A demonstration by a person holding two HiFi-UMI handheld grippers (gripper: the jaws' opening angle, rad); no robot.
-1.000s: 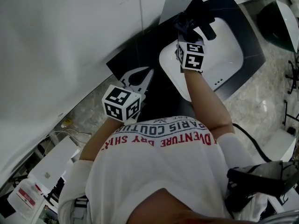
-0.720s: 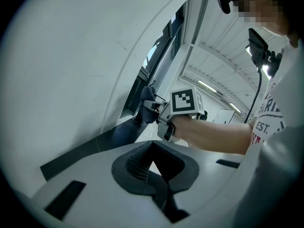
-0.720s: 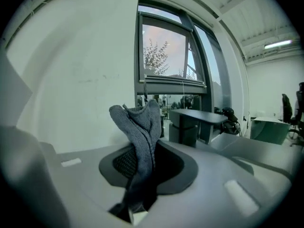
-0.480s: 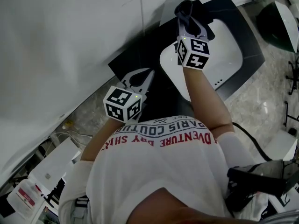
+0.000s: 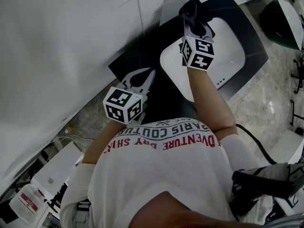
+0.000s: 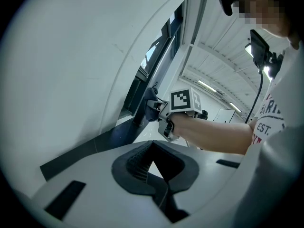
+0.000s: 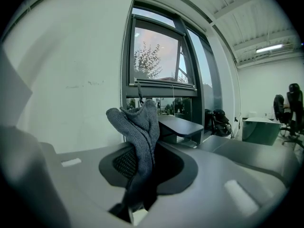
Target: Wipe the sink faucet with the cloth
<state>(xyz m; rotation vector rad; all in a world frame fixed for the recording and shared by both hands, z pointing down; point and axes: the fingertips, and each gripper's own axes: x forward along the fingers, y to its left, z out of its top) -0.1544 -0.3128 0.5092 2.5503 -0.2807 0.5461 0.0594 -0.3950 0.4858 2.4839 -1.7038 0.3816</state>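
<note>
The grey knitted cloth [image 7: 140, 127] stands up from my right gripper [image 7: 135, 198], which is shut on it. In the head view that gripper [image 5: 192, 20] reaches over the white sink [image 5: 232, 56] and holds the dark cloth [image 5: 192, 7] against the black faucet [image 5: 209, 31] at the basin's far edge. The faucet's flat spout [image 7: 179, 124] shows just behind the cloth. My left gripper [image 5: 150, 73] hangs shut and holds nothing, over the black counter [image 5: 137, 51] left of the sink. From its own view, the faucet [image 6: 141, 109] and the right gripper [image 6: 156, 109] lie ahead.
A white wall [image 5: 71, 46] runs along the counter's far side, with a window [image 7: 156, 56] above the faucet. A dark green tub [image 5: 282, 20] stands at the top right. White boxes [image 5: 52, 167] and cables lie on the marble floor at the lower left.
My right gripper has shifted a little toward the wall with the cloth, along the faucet. The left gripper has stayed where it was.
</note>
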